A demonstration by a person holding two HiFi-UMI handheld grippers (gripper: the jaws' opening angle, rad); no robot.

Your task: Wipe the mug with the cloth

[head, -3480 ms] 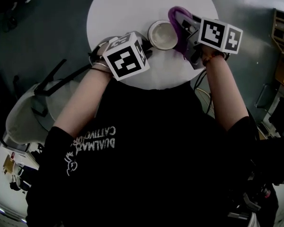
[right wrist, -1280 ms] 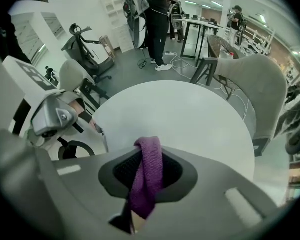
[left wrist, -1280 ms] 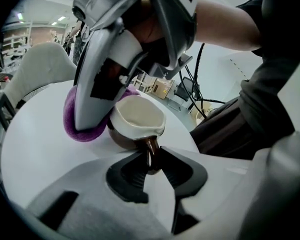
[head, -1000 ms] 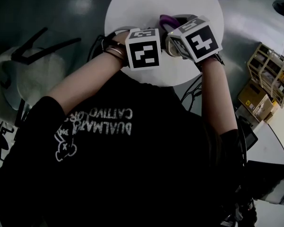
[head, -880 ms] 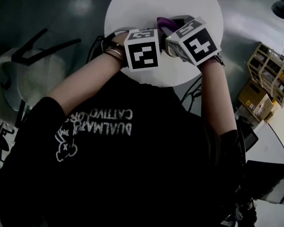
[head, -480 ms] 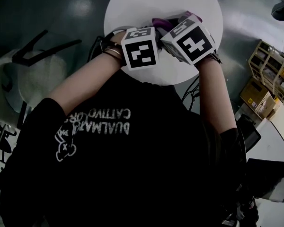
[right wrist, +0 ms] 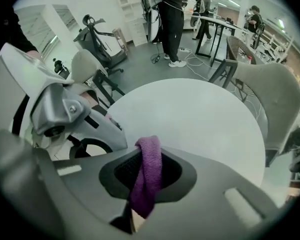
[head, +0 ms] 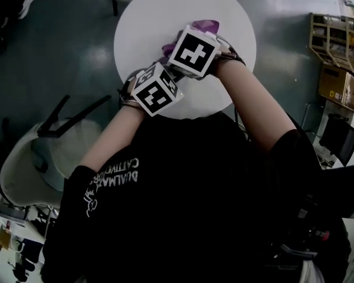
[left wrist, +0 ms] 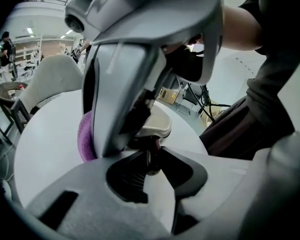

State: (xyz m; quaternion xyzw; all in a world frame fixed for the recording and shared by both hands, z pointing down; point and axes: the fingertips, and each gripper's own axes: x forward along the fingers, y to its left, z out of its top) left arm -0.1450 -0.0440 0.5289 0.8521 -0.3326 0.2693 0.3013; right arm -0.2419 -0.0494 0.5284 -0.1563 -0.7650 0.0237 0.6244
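Lettering on my shirt is upside down, not legible. One mug, pinched narrowly in my left claw; one purple cloth, clamped tight in my right claw.

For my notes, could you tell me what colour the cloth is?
Purple. The cloth shows best in the right gripper view.

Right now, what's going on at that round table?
A person is using two handheld grippers over the round white table. The left gripper is shut on the cream mug, apparently at its handle, steadying it. The right gripper pinches a purple cloth and holds it close beside the mug. Whether the cloth touches the mug can't be made out.
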